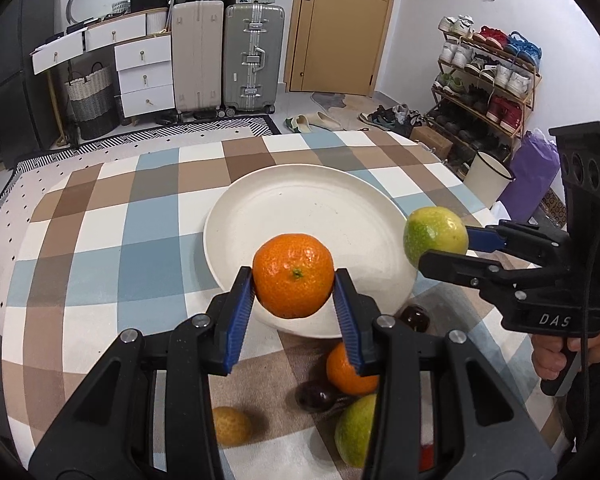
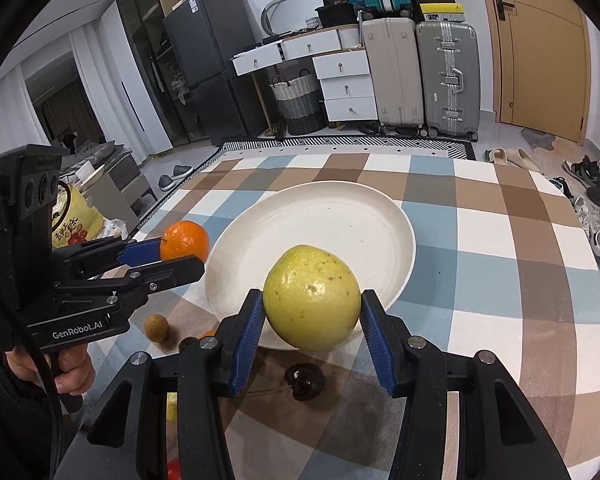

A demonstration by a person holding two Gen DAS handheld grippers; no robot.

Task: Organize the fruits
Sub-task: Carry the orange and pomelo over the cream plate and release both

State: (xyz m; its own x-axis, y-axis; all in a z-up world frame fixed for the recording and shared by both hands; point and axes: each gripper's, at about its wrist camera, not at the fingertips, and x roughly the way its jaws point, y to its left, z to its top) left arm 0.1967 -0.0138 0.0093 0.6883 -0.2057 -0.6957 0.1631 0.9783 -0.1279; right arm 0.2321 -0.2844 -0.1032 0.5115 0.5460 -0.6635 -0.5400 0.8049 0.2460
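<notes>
Near the white plate [image 1: 228, 216] we see loose fruit [image 1: 350, 370] on the checked cloth [image 1: 100, 240]. Our left gripper [image 1: 294, 300] squeezes an orange [image 1: 294, 276] at the plate's near rim. Our right gripper [image 2: 312, 316] squeezes a green fruit [image 2: 312, 304] there, too. Both point downward.

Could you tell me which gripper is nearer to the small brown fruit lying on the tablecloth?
Left. The left gripper, holding the orange, is above and beside the small brown fruit; the right gripper is farther, across the plate.
</notes>
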